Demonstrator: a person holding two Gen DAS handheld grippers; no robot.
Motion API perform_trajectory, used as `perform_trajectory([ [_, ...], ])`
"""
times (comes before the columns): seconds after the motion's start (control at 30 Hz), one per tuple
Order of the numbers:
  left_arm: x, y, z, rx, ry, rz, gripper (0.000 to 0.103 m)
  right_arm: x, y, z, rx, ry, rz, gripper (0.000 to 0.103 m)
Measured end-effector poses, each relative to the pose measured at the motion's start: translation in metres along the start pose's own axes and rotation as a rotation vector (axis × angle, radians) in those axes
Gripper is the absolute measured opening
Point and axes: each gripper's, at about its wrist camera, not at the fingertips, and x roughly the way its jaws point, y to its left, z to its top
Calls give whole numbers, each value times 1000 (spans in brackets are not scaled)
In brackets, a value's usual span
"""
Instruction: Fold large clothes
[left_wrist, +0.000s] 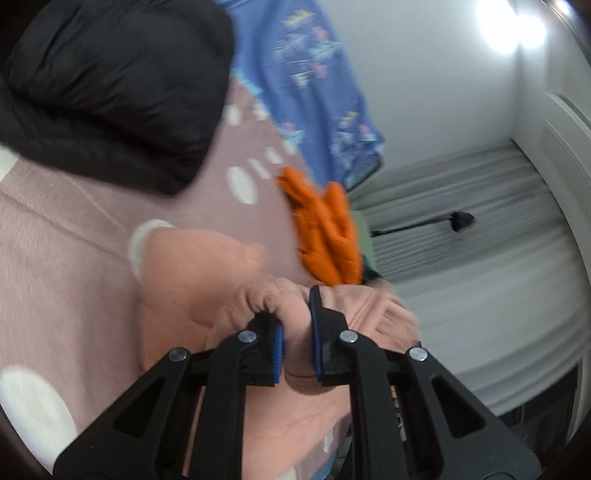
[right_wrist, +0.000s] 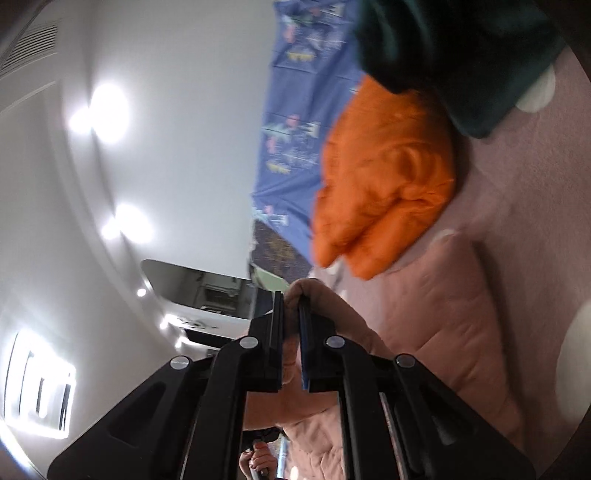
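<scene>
Jaws of both grippers pinch pink garment (left_wrist: 207, 266); orange garment (left_wrist: 325, 229), black jacket (left_wrist: 110, 85) near.

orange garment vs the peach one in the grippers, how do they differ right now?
The orange garment lies bunched and ungripped on the pink blanket; the peach garment is pinched by the left gripper and the right gripper. Orange is vivid, peach pale. Orange looks the smaller heap. Both look soft and puffy.
</scene>
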Motion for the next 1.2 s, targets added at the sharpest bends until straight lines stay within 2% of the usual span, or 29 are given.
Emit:
perform_trajectory([
  [0.07, 11, 21, 7, -58, 21, -11, 16, 12, -23, 10, 21, 1, -57, 11],
  [0.13, 21, 42, 14, -126, 53, -60, 32, 14, -39, 14, 65, -3, -40, 17],
  [0.2, 20, 50, 16, -165, 45, -167, 67, 8, -42, 14, 66, -39, -1, 28],
  [0.23, 13, 50, 18, -167, 9, -218, 73, -1, -38, 14, 42, -77, -19, 30],
  [0.27, 3, 48, 20, -159, -34, -210, 87, -9, -33, 14, 17, -108, -36, 32],
  [0.33, -20, 43, 22, -138, -127, -210, 91, -27, -21, 10, -12, -160, -44, 32],
  [0.4, -41, 35, 16, -149, -171, -200, 91, -41, -4, 1, -66, -180, -42, 32],
  [0.47, -48, 16, 10, -93, -189, -144, 88, -43, 24, -16, -177, -168, -95, 32],
  [0.53, -44, -20, -2, 33, -194, -54, 78, -28, 49, -31, -265, -112, -148, 32],
  [0.6, -25, -54, -17, 137, -165, 17, 48, -11, 66, -48, -334, -67, -202, 21],
  [0.63, -14, -64, -24, 170, -149, 49, 39, 1, 73, -55, -370, -43, -235, 18],
  [0.67, -2, -73, -30, 200, -124, 84, 17, 11, 76, -59, -397, -18, -269, 17],
  [0.7, 19, -83, -37, 235, -88, 142, 13, 25, 76, -62, -423, 16, -308, 17],
  [0.77, 45, -89, -43, 298, -68, 241, 13, 58, 72, -66, -489, 84, -416, 17],
  [0.83, 76, -82, -40, 346, -76, 381, 13, 84, 56, -63, -542, 92, -557, 17],
  [0.87, 82, -75, -36, 352, -89, 429, 13, 88, 46, -61, -569, 66, -633, 13],
  [0.9, 89, -65, -30, 359, -115, 495, 14, 89, 38, -57, -573, 46, -672, 2],
  [0.93, 91, -46, -25, 348, -152, 580, 11, 89, 21, -51, -547, 29, -698, 0],
  [0.97, 92, -27, -21, 312, -168, 596, 2, 85, 8, -47, -511, 29, -671, 0],
  [1.0, 91, -7, -17, 250, -171, 558, 3, 80, -4, -42, -466, 19, -632, 0],
  [1.03, 79, 11, -13, 169, -193, 456, 3, 76, -8, -42, -464, -1, -608, 0],
  [1.07, 71, 13, -12, 157, -223, 439, 3, 73, -5, -45, -493, -28, -616, 0],
  [1.13, 66, 6, -15, 231, -283, 531, 3, 68, -2, -51, -535, -79, -643, 0],
  [1.2, 68, 5, -15, 243, -299, 557, 3, 69, -5, -47, -513, -117, -634, 0],
])
